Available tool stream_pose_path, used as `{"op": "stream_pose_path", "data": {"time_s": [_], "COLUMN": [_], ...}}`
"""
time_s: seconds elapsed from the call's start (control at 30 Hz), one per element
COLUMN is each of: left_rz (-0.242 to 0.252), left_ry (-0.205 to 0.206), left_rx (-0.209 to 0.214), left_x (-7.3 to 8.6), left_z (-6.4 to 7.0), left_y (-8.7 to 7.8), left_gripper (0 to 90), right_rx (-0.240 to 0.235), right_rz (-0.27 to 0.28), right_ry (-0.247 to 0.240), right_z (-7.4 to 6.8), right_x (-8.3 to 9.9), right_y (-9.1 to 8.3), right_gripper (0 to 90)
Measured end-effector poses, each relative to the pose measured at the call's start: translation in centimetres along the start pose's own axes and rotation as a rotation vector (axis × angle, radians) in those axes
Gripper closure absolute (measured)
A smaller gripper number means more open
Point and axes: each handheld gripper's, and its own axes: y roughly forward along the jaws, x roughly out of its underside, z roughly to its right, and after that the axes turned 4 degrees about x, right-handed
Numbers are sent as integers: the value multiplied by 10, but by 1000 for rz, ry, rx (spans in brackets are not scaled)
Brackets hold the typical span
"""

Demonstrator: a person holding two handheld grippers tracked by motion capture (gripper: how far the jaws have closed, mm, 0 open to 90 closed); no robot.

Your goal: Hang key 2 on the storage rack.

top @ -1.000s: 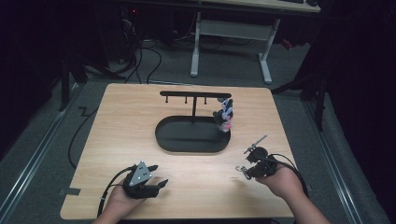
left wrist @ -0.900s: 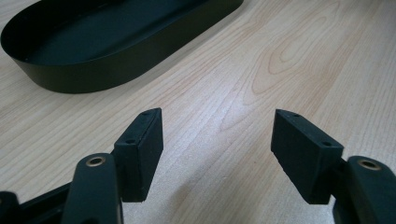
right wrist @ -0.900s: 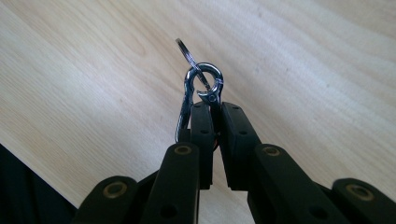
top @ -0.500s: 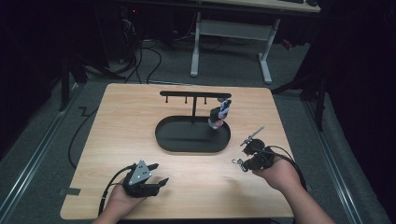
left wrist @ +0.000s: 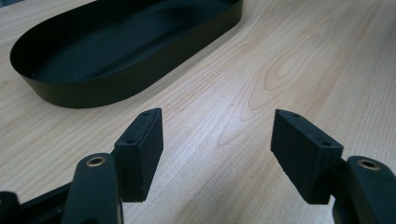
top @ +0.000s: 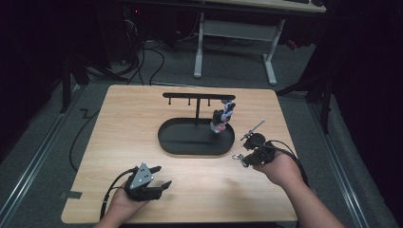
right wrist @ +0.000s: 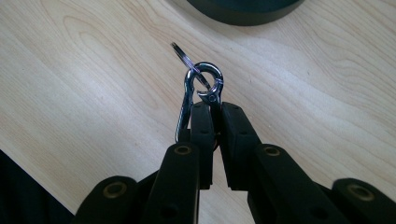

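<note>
A black oval tray (top: 171, 142) lies mid-table, and a T-shaped hook rack (top: 198, 97) rises from it. A small colourful keychain figure (top: 222, 118) hangs at the rack's right end. My right gripper (top: 243, 159) is just right of the tray's front, shut on a silver clasp (top: 236, 157). In the right gripper view the jaws (right wrist: 215, 109) pinch that clasp (right wrist: 192, 100), and a key ring (right wrist: 184, 57) is looped through its top, above the wood. My left gripper (top: 161, 175) rests open near the front edge. Bare wood shows between its pads (left wrist: 217, 144), with the tray (left wrist: 116, 70) ahead.
The wooden table (top: 119, 118) ends close behind both hands. A thin metal rod (top: 253, 129) sticks up beside the right hand. Cables (top: 107, 199) trail from the grippers. A desk frame (top: 233, 47) and floor cables stand beyond the far edge.
My right gripper has carried the clasp forward and a little left, closer to the tray. The hanging figure has swung slightly. The left gripper has not moved.
</note>
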Motion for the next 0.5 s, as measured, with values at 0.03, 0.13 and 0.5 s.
{"op": "stream_pose_path", "data": {"time_s": [0.03, 0.13, 0.5], "left_rz": [-2, 2, 7], "left_ry": [4, 1, -4], "left_rx": [-3, -7, -8], "left_x": [0, -1, 1], "left_z": [1, 1, 0], "left_y": [0, -1, -4], "left_gripper": [350, 350, 350], "right_rx": [1, -2, -13], "right_rz": [-2, 6, 39], "right_ry": [0, -5, -27], "right_z": [-2, -4, -6], "right_x": [-2, -6, -37], "right_y": [0, -1, -11], "right_gripper": [848, 848, 848]}}
